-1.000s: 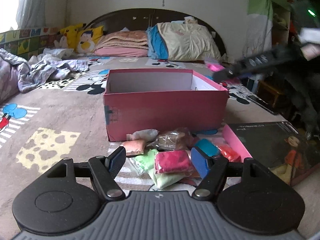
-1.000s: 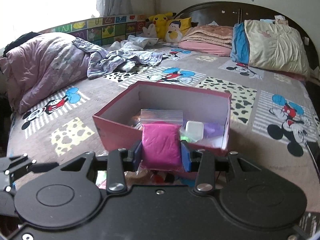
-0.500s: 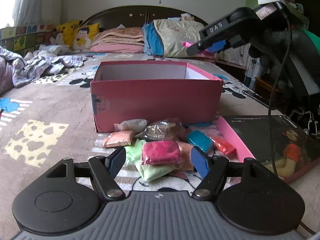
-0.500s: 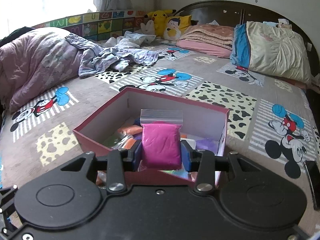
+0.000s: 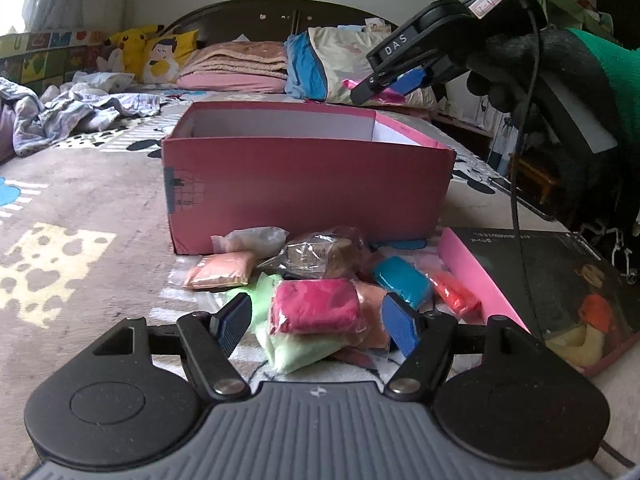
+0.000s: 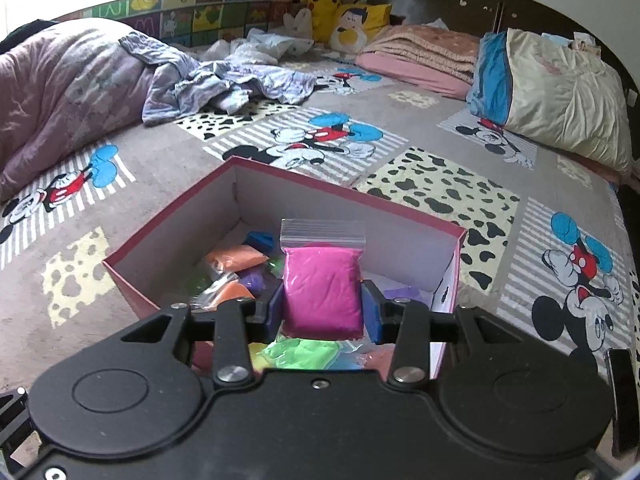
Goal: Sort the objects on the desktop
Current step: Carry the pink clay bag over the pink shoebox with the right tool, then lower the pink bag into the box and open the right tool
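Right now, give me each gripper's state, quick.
Left gripper: open, fingers either side of the dark pink packet.
Right gripper: shut on the magenta bag.

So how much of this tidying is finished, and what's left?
Several clay bags, orange and purple among them, already lie inside the pink box. The right gripper holds a magenta bag above it. A pile remains in front of the box; the open left gripper frames a red bag there.
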The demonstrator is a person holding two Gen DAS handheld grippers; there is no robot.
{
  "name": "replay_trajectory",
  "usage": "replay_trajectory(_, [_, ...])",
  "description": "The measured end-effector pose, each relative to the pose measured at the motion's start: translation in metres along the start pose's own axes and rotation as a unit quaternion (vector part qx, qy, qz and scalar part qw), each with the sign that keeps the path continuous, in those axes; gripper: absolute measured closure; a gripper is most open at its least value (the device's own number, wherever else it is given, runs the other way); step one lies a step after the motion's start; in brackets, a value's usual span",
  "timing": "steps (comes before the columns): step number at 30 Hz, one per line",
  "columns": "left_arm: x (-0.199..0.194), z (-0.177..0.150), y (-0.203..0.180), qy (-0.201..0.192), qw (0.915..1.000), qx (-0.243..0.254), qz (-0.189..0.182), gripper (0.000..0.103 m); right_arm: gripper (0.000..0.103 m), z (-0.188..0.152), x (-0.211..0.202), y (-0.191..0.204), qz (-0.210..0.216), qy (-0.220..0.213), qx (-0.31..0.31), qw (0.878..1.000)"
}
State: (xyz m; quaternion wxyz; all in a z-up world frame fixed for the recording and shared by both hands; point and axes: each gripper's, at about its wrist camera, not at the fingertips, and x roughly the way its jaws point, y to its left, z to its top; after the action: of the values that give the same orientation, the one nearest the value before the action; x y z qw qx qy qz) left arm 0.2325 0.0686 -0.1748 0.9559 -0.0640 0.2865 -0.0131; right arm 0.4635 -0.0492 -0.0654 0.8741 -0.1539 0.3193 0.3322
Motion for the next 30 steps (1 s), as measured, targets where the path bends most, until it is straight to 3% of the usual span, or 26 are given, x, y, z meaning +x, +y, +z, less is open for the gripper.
replay_trajectory(14, [0.02, -0.004, -0.006, -0.005, 0.9998, -0.009, 0.018, 0.032, 0.064, 0.007, 0.047, -0.016, -0.003, 0.072, 0.006, 0.997])
replay_trajectory(30, [0.024, -0.003, -0.003, -0.003, 0.9999, -0.011, 0.012, 0.032, 0.063, 0.0, 0.086, -0.021, -0.017, 0.15, -0.003, 0.989])
